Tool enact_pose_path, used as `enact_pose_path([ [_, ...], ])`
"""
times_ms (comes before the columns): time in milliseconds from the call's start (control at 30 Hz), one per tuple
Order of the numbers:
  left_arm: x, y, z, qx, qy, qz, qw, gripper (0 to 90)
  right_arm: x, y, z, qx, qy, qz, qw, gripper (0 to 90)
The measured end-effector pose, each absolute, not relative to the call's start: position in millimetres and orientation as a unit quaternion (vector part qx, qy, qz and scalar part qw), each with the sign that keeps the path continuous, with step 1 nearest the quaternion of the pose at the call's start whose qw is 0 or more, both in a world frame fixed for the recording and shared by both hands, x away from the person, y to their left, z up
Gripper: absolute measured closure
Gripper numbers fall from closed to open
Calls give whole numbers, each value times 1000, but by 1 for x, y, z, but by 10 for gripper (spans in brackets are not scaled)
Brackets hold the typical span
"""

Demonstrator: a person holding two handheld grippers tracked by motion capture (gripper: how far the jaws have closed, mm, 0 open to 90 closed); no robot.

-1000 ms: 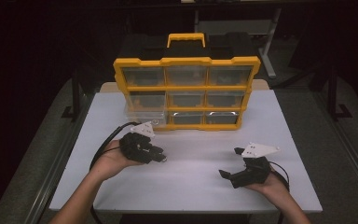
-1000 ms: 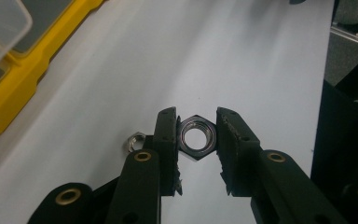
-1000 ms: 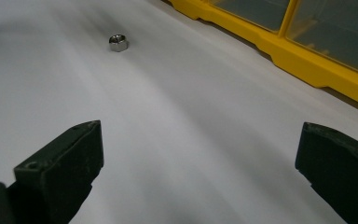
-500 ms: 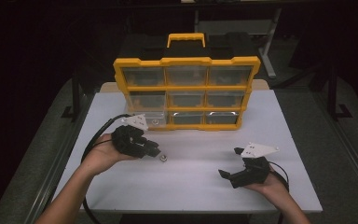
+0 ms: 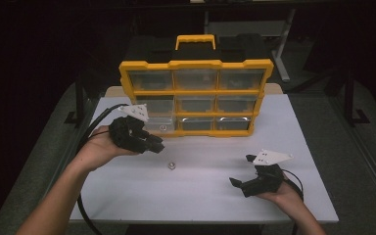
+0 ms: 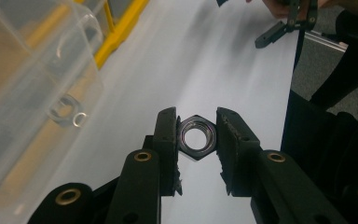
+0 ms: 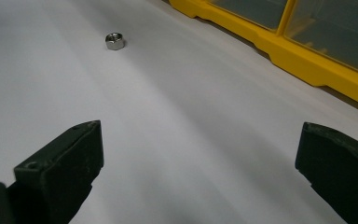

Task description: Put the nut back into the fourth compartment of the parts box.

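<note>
Nut (image 6: pixel 196 137) pinched between the jaws of the left gripper (image 6: pixel 196 140), just in front of the yellow organizer box (image 5: pixel 196 95).

Steel and six-sided, the nut sits flat-to-flat between the two black jaws, its threaded hole facing the left gripper's camera, clear of the white table (image 5: pixel 205 191). In the high view the left gripper (image 5: pixel 155 145) hangs just beside the box's lower left corner, near a clear drawer (image 6: pixel 32 93) pulled out of the box (another nut (image 6: pixel 67 109) lies inside that drawer). A second loose nut (image 5: pixel 171 165) rests on the table in front of the box, a little beyond the left gripper's tips. The right gripper (image 5: pixel 242 171) is well apart from the box, toward the near right of the table, its jaws spread wide and holding nothing.
</note>
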State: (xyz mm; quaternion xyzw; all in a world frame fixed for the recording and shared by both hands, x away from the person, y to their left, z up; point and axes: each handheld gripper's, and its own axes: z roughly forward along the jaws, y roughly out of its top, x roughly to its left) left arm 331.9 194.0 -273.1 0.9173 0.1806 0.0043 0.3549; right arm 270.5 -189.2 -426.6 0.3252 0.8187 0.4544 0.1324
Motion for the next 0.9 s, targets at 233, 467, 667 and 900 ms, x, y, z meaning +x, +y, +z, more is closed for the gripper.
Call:
enact_pose_path([
  [233, 341, 196, -254, 914, 181, 5, 362, 707, 270, -189, -427, 325, 819, 454, 132, 3],
  [467, 352, 196, -238, 914, 184, 18, 361, 706, 271, -190, -427, 324, 819, 455, 133, 3],
  [667, 362, 195, -227, 912, 191, 30, 361, 706, 271, -189, -427, 324, 819, 454, 132, 3],
  [900, 376, 193, -221, 909, 204, 51, 360, 706, 271, -190, -427, 325, 818, 456, 133, 3],
])
